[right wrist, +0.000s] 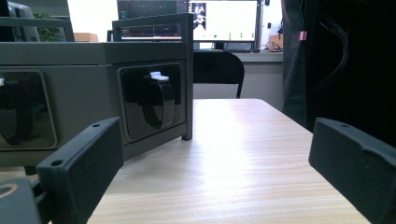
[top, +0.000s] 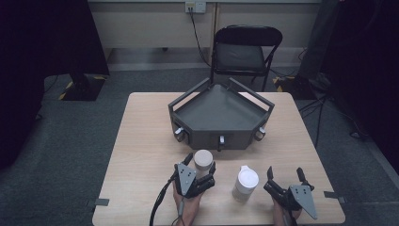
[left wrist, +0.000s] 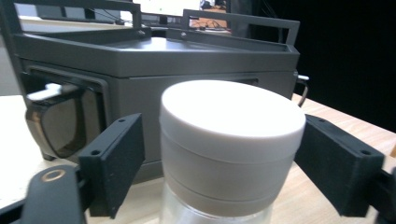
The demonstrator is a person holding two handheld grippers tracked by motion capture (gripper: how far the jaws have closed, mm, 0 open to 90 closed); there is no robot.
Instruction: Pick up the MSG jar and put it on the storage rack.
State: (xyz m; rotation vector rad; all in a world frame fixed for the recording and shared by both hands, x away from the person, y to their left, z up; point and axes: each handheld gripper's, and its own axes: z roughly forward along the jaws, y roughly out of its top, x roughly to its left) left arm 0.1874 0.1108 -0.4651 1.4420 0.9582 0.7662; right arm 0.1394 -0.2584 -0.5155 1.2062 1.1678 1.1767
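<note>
So the left gripper (top: 201, 168) is down on the table (top: 141, 141) with the jar (top: 203, 159) sitting right between its jaws, just in front of the grey tray (top: 221, 113). From the left gripper view there's a sliver of gap on the one side of the lid (left wrist: 231, 114) and the other pad looks close to touching, so I'd call it not clamped yet: jaws around the jar, nothing squeezed. The right gripper (top: 286, 181) rests over at the near right with jaws spread wide and nothing in them, a white cup (top: 246, 182) standing between the two grippers.

How it'll handle, my guess: the jar has a wide pale lid over a clear body, probably hard plastic or glass, so stiff and not squishy at all. Smooth sides mean it could slip if the grip is lazy. It looks light unless it's filled, can't tell from here. The jaws line up on the lid band, which is the widest part and has a ridge under it, so that seems a decent spot. If the lid is loose, though, gripping lower on the body would be safer.
</note>
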